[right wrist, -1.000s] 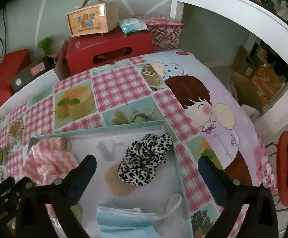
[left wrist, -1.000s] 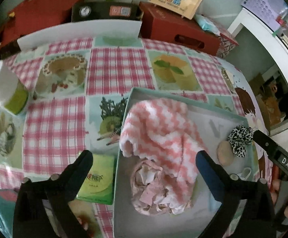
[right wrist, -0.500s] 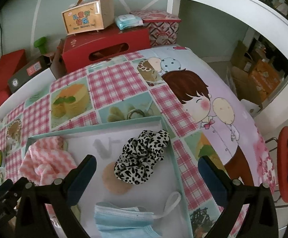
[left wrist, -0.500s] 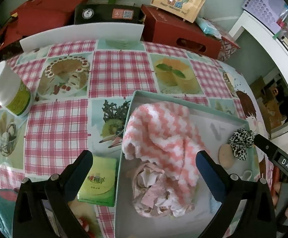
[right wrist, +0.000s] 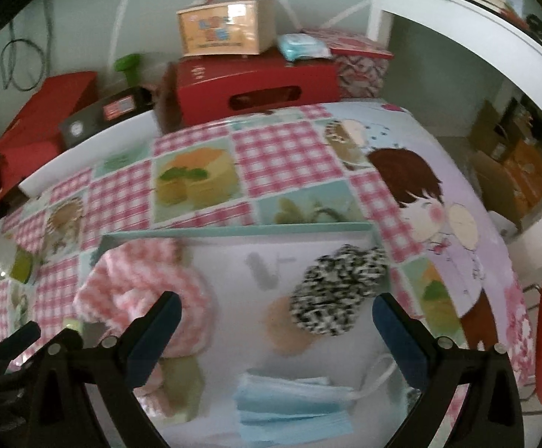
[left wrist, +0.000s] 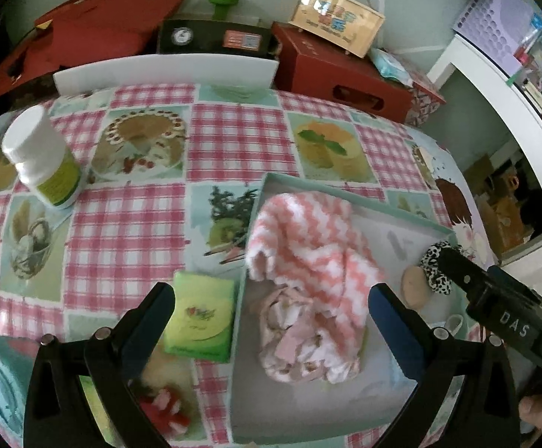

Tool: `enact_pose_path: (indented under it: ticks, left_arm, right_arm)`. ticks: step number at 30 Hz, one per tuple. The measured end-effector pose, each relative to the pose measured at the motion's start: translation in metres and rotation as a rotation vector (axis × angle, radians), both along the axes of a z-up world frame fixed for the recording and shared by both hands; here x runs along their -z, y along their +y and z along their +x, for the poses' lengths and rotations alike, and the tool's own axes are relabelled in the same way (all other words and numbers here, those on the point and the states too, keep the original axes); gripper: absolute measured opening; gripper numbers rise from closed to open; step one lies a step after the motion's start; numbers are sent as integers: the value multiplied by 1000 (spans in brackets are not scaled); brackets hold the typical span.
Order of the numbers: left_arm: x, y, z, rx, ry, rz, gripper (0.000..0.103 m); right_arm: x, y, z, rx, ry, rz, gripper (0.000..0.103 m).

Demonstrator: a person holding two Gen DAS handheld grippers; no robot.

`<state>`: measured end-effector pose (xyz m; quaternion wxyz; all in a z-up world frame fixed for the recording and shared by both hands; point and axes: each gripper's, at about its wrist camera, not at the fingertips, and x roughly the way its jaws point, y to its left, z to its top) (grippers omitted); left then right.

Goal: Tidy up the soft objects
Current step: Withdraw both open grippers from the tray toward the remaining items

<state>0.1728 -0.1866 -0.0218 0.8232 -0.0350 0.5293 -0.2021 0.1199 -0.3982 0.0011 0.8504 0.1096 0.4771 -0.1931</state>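
Left wrist view: the left gripper [left wrist: 271, 313] hangs with its jaws spread wide and nothing between them. One blue-padded finger [left wrist: 151, 317] is over a green packet [left wrist: 202, 319] on the tablecloth [left wrist: 121, 224]; the other is over the inside of a shallow teal-rimmed tray [left wrist: 267, 181]. Between the fingers lies a pink-and-white zigzag towel [left wrist: 308, 246], draped partly over a crumpled pale pink cloth [left wrist: 293, 339] — both rest in the left half of the tray. Farther right in the tray sit a tan round pad [left wrist: 414, 287] and a leopard-print scrunchie [left wrist: 433, 261], touching each other. A white bottle with a green label [left wrist: 41, 156] stands well apart, near the table's left edge.

Right wrist view: the right gripper [right wrist: 276, 321] is also wide open and holds nothing. It hovers over the right half of the tray [right wrist: 233, 229], with the scrunchie [right wrist: 336, 293] and the pad [right wrist: 286, 330] between its fingers and a light blue face mask [right wrist: 293, 410] lying nearest the camera — the towel [right wrist: 140, 283] is off to the left. Red boxes [right wrist: 248, 87] stand beyond the table.
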Motion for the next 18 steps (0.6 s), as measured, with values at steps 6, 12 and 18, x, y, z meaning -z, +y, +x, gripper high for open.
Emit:
enact_pose_path:
  ticks: [6, 12, 18]
  left_arm:
    - [0, 22, -3, -54, 6, -39, 103]
    - [-2, 34, -16, -72, -30, -21, 103]
    - [2, 46, -34, -75, -13, -20, 103]
  right_arm:
    - [-3, 17, -4, -26, -6, -14, 103]
    - [4, 27, -14, -47, 9, -1, 103]
    - [6, 37, -22, -66, 10, 8, 103]
